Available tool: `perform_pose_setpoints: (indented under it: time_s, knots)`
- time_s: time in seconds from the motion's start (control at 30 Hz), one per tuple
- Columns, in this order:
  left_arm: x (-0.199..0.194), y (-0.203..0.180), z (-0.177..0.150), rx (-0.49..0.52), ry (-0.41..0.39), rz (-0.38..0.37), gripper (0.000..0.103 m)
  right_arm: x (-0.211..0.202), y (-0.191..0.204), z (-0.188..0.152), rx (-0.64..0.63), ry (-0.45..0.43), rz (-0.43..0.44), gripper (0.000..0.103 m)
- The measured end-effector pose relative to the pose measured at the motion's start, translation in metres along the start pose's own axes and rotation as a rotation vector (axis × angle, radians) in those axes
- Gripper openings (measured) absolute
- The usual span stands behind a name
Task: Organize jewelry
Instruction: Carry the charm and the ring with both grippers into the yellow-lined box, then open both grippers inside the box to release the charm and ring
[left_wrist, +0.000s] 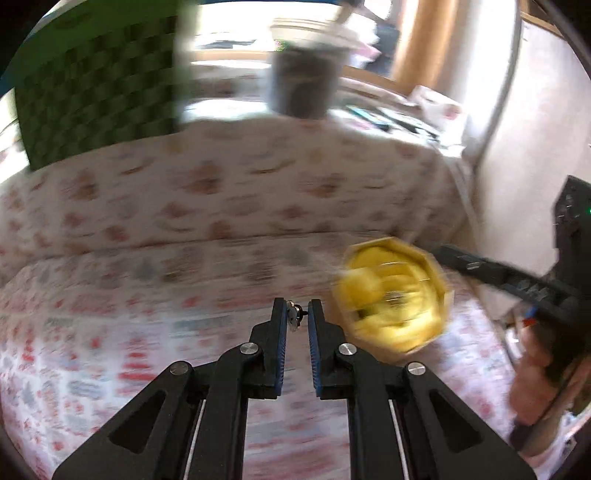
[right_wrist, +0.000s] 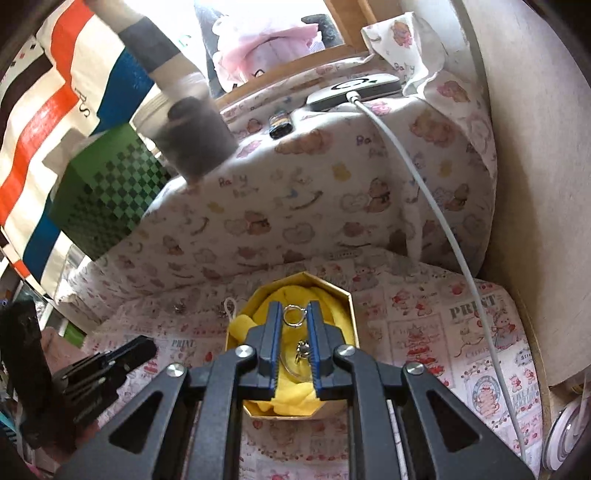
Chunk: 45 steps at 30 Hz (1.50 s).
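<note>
Left claw: our left gripper (left_wrist: 298, 309) is clenched on a small silver stud earring (left_wrist: 293, 313), pinned at the very tips against the left blue pad, so the piece rides clear of the bedding.

Right claw: our right gripper (right_wrist: 294, 316) hangs over the box, jaws nearly together; a silver ring (right_wrist: 294, 316) shows between the tips. We cannot tell whether the pads press it or it lies on the cloth beneath.

Box: the yellow octagonal cardboard box (right_wrist: 352, 301), lined with crumpled yellow cloth (right_wrist: 334, 306), sits open on the printed pink-and-white bedsheet (right_wrist: 424, 332), the lining there, we judge, to cushion small metal.

Already in: a silver charm with a clear loop (right_wrist: 301, 350) rests on the cloth, between the right fingers as the camera sees it.

Still out: two small silver pieces (right_wrist: 180, 305) and a pale cord loop (right_wrist: 229, 306) lie on the sheet just left of the box.

Direction: in the left wrist view the box (left_wrist: 436, 258) lies to the right of our tips, blurred; the earring seems bound there.

Backdrop: a teddy-bear print cushion (right_wrist: 314, 192) and a white charging cable (right_wrist: 439, 221) stand behind.
</note>
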<state>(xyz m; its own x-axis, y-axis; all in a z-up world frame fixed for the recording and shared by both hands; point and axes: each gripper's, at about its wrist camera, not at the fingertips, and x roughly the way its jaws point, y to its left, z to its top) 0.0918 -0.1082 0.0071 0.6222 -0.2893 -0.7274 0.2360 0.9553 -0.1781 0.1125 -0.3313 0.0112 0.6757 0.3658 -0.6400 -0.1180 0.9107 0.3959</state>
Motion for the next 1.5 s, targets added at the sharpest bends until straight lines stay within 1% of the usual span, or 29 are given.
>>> perform_pose_setpoints:
  time_s: [0.1,0.17,0.23,0.3,0.4,0.47,0.53,0.6,0.7,0.8,0.9,0.97,1.13,1.27,1.33,1.37,1.4,1.47,1.5]
  knots:
    - [0.014,-0.021,0.014,0.008,0.045,-0.033,0.010,0.004,-0.006,0.001,0.026,0.013,0.018,0.012]
    - [0.026,-0.029,0.023,-0.003,0.079,-0.077,0.010,0.007,-0.011,0.002,0.056,0.026,0.045,0.013]
    - [0.034,-0.035,0.026,-0.022,0.110,-0.122,0.010,0.006,-0.015,0.002,0.074,0.025,0.053,0.013]
    - [0.042,-0.042,0.025,-0.025,0.124,-0.140,0.010,0.004,-0.017,0.002,0.078,0.019,0.057,0.013]
    - [0.053,-0.050,0.023,-0.010,0.138,-0.140,0.010,0.003,-0.016,0.001,0.074,0.020,0.060,0.013]
    - [0.059,-0.051,0.022,-0.019,0.154,-0.150,0.010,0.002,-0.014,0.001,0.072,0.018,0.047,0.013]
    - [0.063,-0.050,0.021,-0.034,0.162,-0.158,0.010,-0.002,-0.016,0.002,0.082,-0.005,0.039,0.013]
    - [0.063,-0.048,0.021,-0.039,0.158,-0.164,0.010,-0.004,-0.020,0.003,0.096,-0.008,0.047,0.016]
    - [0.063,-0.049,0.023,-0.024,0.156,-0.158,0.010,-0.001,-0.021,0.002,0.103,0.007,0.040,0.017]
    - [0.059,-0.053,0.024,0.000,0.143,-0.146,0.010,0.000,-0.016,0.001,0.083,0.007,0.026,0.017]
    - [0.050,-0.054,0.026,0.025,0.115,-0.131,0.010,-0.002,-0.013,0.001,0.067,-0.007,0.010,0.017]
    - [0.039,-0.054,0.026,0.049,0.082,-0.103,0.010,-0.003,-0.013,0.001,0.069,-0.015,0.008,0.017]
    - [-0.002,-0.047,0.019,0.112,-0.036,-0.018,0.010,-0.006,-0.009,0.002,0.046,-0.034,0.000,0.017]
    - [-0.035,-0.032,0.016,0.108,-0.116,0.005,0.011,-0.010,-0.001,0.001,0.014,-0.052,0.008,0.017]
    - [-0.047,-0.023,0.017,0.095,-0.148,0.009,0.018,-0.011,0.002,0.000,0.003,-0.060,0.004,0.017]
    - [-0.053,-0.018,0.016,0.093,-0.171,0.019,0.020,-0.011,0.003,0.000,-0.003,-0.062,0.000,0.017]
    - [-0.059,-0.013,0.015,0.094,-0.195,0.036,0.024,-0.010,0.005,-0.001,-0.007,-0.063,-0.004,0.018]
    - [-0.068,-0.002,0.011,0.100,-0.238,0.071,0.026,-0.009,0.008,-0.003,-0.022,-0.063,-0.016,0.020]
    - [-0.071,0.005,0.009,0.090,-0.248,0.069,0.026,-0.009,0.010,-0.003,-0.029,-0.065,-0.022,0.020]
